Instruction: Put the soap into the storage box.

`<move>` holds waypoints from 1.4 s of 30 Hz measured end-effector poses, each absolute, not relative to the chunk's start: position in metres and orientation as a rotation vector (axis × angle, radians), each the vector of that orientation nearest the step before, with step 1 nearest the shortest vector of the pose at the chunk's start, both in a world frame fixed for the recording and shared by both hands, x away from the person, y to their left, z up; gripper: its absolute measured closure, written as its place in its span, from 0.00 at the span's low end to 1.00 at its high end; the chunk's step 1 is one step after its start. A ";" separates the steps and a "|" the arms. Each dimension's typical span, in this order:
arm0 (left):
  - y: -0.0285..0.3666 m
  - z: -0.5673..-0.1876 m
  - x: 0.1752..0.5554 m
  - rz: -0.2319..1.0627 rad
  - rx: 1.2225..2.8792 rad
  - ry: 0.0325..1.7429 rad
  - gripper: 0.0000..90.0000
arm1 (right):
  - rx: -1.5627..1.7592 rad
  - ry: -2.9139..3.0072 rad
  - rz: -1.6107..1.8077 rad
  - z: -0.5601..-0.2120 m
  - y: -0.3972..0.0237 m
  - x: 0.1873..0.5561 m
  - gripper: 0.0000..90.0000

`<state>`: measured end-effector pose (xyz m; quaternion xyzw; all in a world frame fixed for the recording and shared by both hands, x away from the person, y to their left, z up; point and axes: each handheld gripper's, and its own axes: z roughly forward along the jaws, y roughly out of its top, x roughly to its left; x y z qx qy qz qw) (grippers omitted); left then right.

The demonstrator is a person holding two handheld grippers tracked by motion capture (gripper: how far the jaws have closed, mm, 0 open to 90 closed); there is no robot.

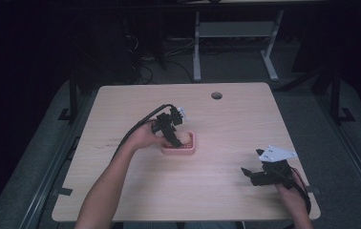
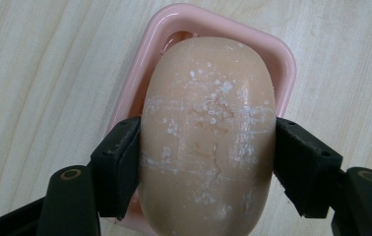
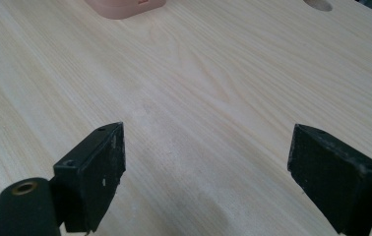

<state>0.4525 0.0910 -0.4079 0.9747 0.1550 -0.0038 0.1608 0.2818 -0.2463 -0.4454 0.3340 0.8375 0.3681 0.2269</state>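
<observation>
A peach-coloured bar of soap (image 2: 208, 132), flecked with white, sits between the jaws of my left gripper (image 2: 207, 162), which is shut on its two long sides. Under it lies a pink soap dish (image 2: 174, 29). From above, that dish (image 1: 191, 149) rests near the middle of the wooden table, with my left gripper (image 1: 173, 139) reaching down into it and the soap (image 1: 183, 138) just showing. My right gripper (image 1: 248, 174) hovers open over bare wood near the table's front right corner. In its own view the right gripper (image 3: 206, 167) has its jaws wide apart, nothing between them.
The light wooden table (image 1: 217, 191) has a round cable hole (image 1: 216, 95) near its far edge, also seen as the hole (image 3: 318, 4) in the right gripper view, where the dish's corner (image 3: 125, 7) shows at the top. Desk legs stand behind on the dark floor.
</observation>
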 end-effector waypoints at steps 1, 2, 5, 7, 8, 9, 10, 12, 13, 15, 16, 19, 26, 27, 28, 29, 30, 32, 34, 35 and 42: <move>0.091 -0.408 0.452 -0.007 2.784 0.445 0.35 | 0.920 2.308 1.013 -0.445 -0.247 0.282 0.15; 0.090 -0.408 0.453 -0.009 2.788 0.445 0.35 | 0.918 2.308 1.012 -0.445 -0.247 0.282 0.15; 0.090 -0.410 0.453 -0.019 2.786 0.450 0.35 | 0.918 2.309 1.011 -0.445 -0.247 0.282 0.15; 0.089 -0.410 0.452 -0.018 2.791 0.451 0.35 | 0.916 2.309 1.010 -0.445 -0.247 0.282 0.15; 0.089 -0.411 0.452 -0.017 2.793 0.449 0.35 | 0.916 2.309 1.012 -0.445 -0.247 0.282 0.15; 0.089 -0.411 0.452 -0.016 2.794 0.451 0.35 | 0.915 2.309 1.012 -0.445 -0.247 0.282 0.15; 0.089 -0.411 0.453 -0.017 2.793 0.453 0.35 | 0.916 2.309 1.011 -0.445 -0.247 0.282 0.15; 0.089 -0.411 0.453 -0.019 2.793 0.452 0.35 | 0.916 2.310 1.012 -0.445 -0.247 0.282 0.15; 0.089 -0.412 0.453 -0.017 2.794 0.453 0.35 | 0.916 2.309 1.012 -0.445 -0.247 0.282 0.15; 0.088 -0.412 0.453 -0.017 2.798 0.446 0.35 | 0.916 2.309 1.012 -0.445 -0.247 0.282 0.15; 0.088 -0.412 0.453 -0.022 2.800 0.449 0.35 | 0.916 2.309 1.011 -0.445 -0.247 0.282 0.15; 0.088 -0.413 0.454 -0.024 2.799 0.457 0.35 | 0.913 2.307 1.009 -0.445 -0.247 0.282 0.15; 0.088 -0.413 0.454 -0.014 2.804 0.453 0.35 | 0.917 2.309 1.009 -0.445 -0.246 0.282 0.15; 0.088 -0.413 0.454 -0.013 2.805 0.452 0.35 | 0.918 2.308 1.011 -0.445 -0.246 0.282 0.15; 0.088 -0.413 0.454 -0.013 2.805 0.452 0.35 | 0.917 2.308 1.014 -0.445 -0.246 0.282 0.15; 0.088 -0.413 0.454 -0.014 2.805 0.453 0.35 | 0.917 2.309 1.014 -0.445 -0.247 0.282 0.15; 0.088 -0.413 0.454 -0.013 2.805 0.454 0.35 | 0.917 2.308 1.014 -0.445 -0.247 0.282 0.15; 0.088 -0.413 0.454 -0.007 2.806 0.456 0.35 | 0.918 2.308 1.011 -0.445 -0.246 0.281 0.15; 0.088 -0.414 0.454 -0.002 2.809 0.456 0.35 | 0.918 2.309 1.010 -0.445 -0.246 0.281 0.15; 0.088 -0.414 0.454 -0.005 2.809 0.455 0.35 | 0.914 2.309 1.009 -0.445 -0.246 0.282 0.15; 0.087 -0.417 0.453 0.008 2.827 0.458 0.34 | 0.919 2.308 1.013 -0.445 -0.246 0.282 0.15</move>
